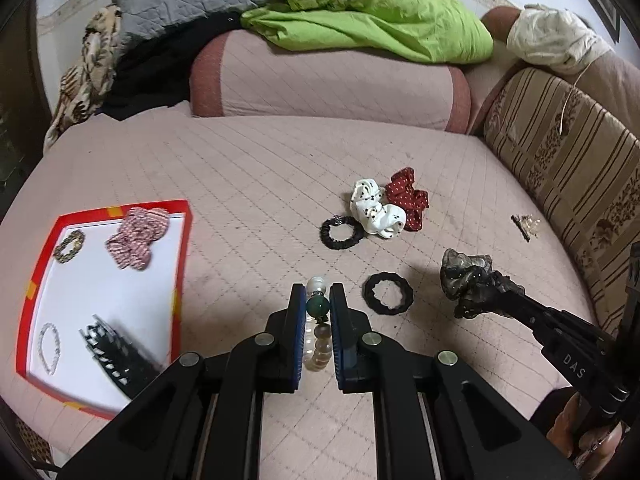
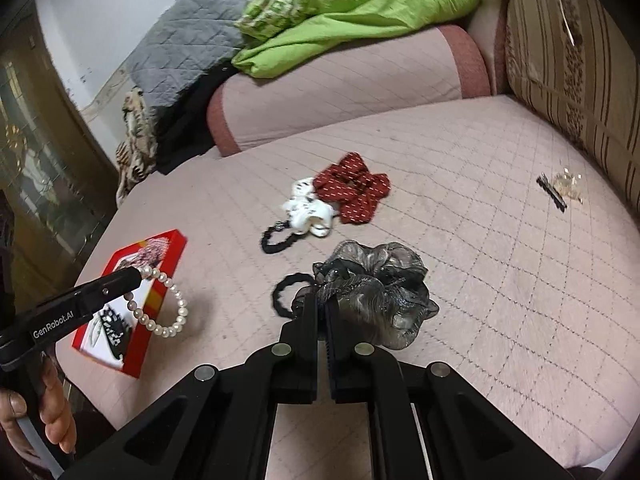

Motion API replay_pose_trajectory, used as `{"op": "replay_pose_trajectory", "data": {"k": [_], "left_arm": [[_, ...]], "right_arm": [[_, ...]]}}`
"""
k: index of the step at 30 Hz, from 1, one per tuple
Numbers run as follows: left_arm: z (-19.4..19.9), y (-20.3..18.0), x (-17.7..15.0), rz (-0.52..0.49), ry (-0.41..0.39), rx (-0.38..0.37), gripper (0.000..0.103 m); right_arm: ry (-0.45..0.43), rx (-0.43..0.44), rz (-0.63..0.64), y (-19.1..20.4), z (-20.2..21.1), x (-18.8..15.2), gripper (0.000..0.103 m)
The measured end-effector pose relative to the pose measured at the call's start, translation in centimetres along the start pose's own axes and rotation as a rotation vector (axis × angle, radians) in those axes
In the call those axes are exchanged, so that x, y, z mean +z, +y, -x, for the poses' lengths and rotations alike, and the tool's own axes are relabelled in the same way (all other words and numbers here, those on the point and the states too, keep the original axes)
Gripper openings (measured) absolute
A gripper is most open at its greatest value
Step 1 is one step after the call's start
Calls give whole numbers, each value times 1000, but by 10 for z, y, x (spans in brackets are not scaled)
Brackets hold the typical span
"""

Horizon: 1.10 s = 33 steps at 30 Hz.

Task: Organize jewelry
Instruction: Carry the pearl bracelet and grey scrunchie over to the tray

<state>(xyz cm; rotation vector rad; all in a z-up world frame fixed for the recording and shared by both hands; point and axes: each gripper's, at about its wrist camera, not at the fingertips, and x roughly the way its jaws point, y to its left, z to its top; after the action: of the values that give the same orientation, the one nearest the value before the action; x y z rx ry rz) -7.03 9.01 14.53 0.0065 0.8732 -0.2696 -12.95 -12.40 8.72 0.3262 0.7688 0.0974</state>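
Box (image 1: 182, 264) sits at the lower left of both views, nearest the left gripper (image 1: 318, 292) clamped on a bead bracelet (image 1: 318, 308); the right gripper (image 2: 320, 300), pinching a grey scrunchie (image 2: 380, 280), hangs farther right.

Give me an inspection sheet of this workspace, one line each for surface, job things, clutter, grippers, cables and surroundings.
Surface: pink quilted bed cover, a few dark specks.
Job's things: red tray holds striped scrunchie, bracelets and a comb; red scrunchie, white scrunchie, two black hair ties and a hair clip lie loose.
Clutter: green blanket and grey quilt piled behind.
Grippers: left gripper shut on pearl bracelet; right gripper shut on black sheer scrunchie.
Cables: nothing seen.
Surroundings: striped cushion at right.
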Motion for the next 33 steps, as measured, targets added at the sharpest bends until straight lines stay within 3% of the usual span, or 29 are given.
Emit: {"op": "replay_pose_trajectory", "data": {"k": [17, 33], "left_arm": [[69, 78, -2, 151, -88, 36, 11], [94, 189, 14, 180, -127, 197, 11]], "right_arm": [[-20, 66, 159, 78, 31, 7, 4], [37, 155, 333, 183, 2, 11, 4]]}}
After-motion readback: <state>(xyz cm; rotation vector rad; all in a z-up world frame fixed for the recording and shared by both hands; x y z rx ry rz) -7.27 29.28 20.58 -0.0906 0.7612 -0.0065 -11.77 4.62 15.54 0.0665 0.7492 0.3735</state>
